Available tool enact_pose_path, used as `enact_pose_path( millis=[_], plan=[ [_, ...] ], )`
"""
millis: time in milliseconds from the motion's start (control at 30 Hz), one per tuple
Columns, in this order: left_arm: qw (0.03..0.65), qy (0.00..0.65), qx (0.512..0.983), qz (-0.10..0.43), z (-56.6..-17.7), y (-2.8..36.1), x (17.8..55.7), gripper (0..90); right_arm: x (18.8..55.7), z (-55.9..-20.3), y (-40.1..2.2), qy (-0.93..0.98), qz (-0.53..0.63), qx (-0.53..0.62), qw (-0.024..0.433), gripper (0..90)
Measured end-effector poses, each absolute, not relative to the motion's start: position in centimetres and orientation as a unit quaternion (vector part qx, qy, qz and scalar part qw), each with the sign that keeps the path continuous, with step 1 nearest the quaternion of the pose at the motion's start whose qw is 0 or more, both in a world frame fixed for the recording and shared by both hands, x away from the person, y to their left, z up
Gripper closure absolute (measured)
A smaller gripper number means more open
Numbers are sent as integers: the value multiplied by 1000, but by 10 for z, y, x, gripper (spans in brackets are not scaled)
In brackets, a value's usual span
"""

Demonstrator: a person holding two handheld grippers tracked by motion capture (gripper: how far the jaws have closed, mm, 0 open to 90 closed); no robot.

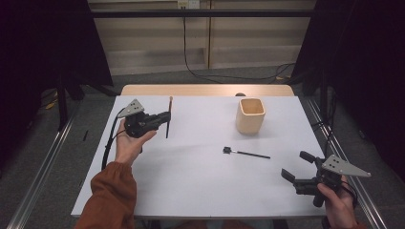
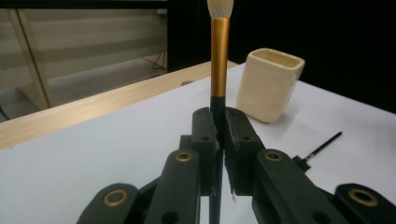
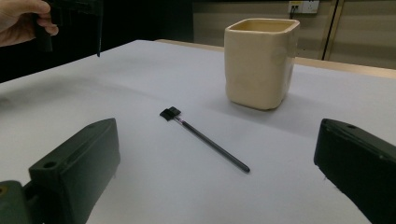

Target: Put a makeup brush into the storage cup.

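My left gripper (image 1: 166, 116) (image 2: 219, 128) is shut on a makeup brush (image 1: 169, 117) (image 2: 219, 60) with a black handle, gold ferrule and pale bristles, held upright above the table's left side. A cream square cup (image 1: 250, 116) (image 2: 269, 84) (image 3: 259, 61) stands empty at the right of centre. A thin black brush (image 1: 246, 153) (image 3: 205, 140) (image 2: 322, 145) with a small flat head lies on the white tabletop in front of the cup. My right gripper (image 1: 296, 167) (image 3: 215, 163) is open near the front right corner, its jaws wide apart and pointing at that thin brush.
The white table surface (image 1: 191, 181) ends in a wooden strip (image 1: 205, 90) at the far edge. Metal rails (image 1: 43, 167) run along both sides on the floor. A black cable (image 1: 200, 74) trails over the floor behind the table.
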State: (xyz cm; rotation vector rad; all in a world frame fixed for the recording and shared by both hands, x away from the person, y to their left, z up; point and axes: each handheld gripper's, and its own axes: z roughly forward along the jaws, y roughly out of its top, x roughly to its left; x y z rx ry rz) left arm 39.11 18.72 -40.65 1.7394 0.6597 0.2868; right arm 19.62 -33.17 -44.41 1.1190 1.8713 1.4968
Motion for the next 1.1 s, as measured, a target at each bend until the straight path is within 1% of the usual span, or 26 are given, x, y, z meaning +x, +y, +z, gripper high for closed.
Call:
enact_pose_path(
  millis=[333, 600, 633, 667, 733, 833, 867, 1000, 1100],
  plan=[
    [602, 263, 746, 110, -401, 169, 370, 838, 197, -444, -330, 684, 554, 408, 241, 0],
    [612, 267, 739, 93, -398, 163, 363, 837, 198, -444, -330, 685, 555, 406, 241, 0],
    [616, 261, 738, 84, -396, 159, 360, 838, 198, -444, -330, 685, 555, 407, 240, 0],
    [608, 256, 746, 90, -394, 156, 358, 838, 199, -444, -330, 685, 555, 406, 240, 0],
    [607, 254, 747, 90, -393, 154, 356, 837, 199, -444, -329, 685, 556, 406, 239, 0],
    [611, 248, 747, 84, -392, 147, 353, 837, 200, -442, -327, 681, 562, 404, 239, 0],
    [612, 246, 747, 80, -393, 144, 352, 837, 201, -440, -326, 680, 561, 404, 246, 3],
    [613, 242, 748, 72, -395, 137, 351, 837, 203, -438, -324, 679, 561, 403, 250, 4],
    [616, 237, 749, 67, -395, 132, 349, 837, 205, -435, -320, 678, 569, 395, 247, 0]
  ],
)
